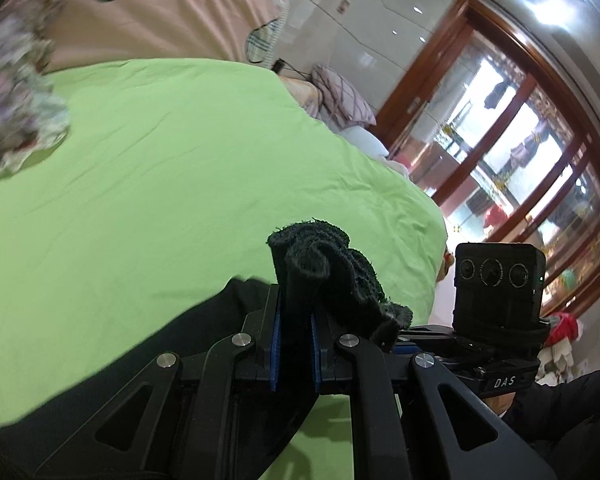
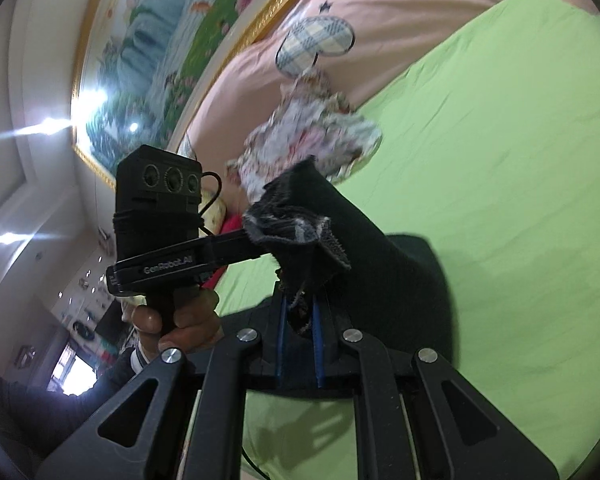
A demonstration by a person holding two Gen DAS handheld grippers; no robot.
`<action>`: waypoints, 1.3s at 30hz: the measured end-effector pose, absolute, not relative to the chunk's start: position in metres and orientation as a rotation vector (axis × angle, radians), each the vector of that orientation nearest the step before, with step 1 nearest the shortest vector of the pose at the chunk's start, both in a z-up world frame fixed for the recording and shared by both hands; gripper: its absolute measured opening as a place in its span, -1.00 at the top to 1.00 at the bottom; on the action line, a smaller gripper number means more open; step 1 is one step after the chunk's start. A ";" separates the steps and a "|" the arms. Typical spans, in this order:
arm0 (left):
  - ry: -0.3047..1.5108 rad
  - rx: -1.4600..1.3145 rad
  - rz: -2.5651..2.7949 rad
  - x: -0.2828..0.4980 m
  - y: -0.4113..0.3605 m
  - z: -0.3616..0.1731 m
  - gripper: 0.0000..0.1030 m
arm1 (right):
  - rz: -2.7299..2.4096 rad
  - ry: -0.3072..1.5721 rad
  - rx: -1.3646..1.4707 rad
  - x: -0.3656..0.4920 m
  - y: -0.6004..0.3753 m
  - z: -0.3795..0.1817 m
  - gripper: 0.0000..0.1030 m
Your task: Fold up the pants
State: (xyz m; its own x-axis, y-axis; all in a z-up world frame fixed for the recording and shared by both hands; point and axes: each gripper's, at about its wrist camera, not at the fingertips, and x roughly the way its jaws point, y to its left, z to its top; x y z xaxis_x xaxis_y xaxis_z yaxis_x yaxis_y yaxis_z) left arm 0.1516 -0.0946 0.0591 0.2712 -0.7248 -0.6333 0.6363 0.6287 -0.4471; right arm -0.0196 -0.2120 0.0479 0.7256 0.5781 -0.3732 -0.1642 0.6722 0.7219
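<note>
Black pants [image 1: 324, 276] are bunched between the blue pads of my left gripper [image 1: 295, 312], which is shut on them; the rest of the dark cloth hangs down to the left over the green bedsheet [image 1: 179, 160]. In the right wrist view my right gripper [image 2: 300, 312] is shut on another bunched edge of the black pants [image 2: 340, 232], whose fabric trails off to the right above the green bedsheet [image 2: 500, 200]. Each view shows the other gripper's camera block beside it, and a hand [image 2: 179, 320] holds the left one's grip.
A crumpled floral garment [image 1: 15, 112] [image 2: 312, 136] lies on the sheet near a pink quilt [image 1: 159, 12] [image 2: 380, 20]. A checked pillow [image 1: 340, 96] sits at the bed's far edge. Wooden glass doors [image 1: 520, 160] and a framed painting [image 2: 171, 48] line the walls.
</note>
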 end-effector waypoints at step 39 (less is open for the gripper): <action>0.972 -0.364 -0.560 0.105 0.041 -0.017 0.42 | 0.485 0.881 0.497 0.012 -0.142 0.010 0.28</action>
State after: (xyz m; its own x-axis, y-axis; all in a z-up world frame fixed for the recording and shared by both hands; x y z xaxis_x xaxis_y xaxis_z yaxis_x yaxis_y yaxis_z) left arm 0.1048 0.0406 -0.0172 0.4401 -0.5962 -0.6715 0.2815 0.8017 -0.5273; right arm 0.0116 -0.1416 0.0096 0.5457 0.5860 -0.5990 -0.1923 0.7833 0.5911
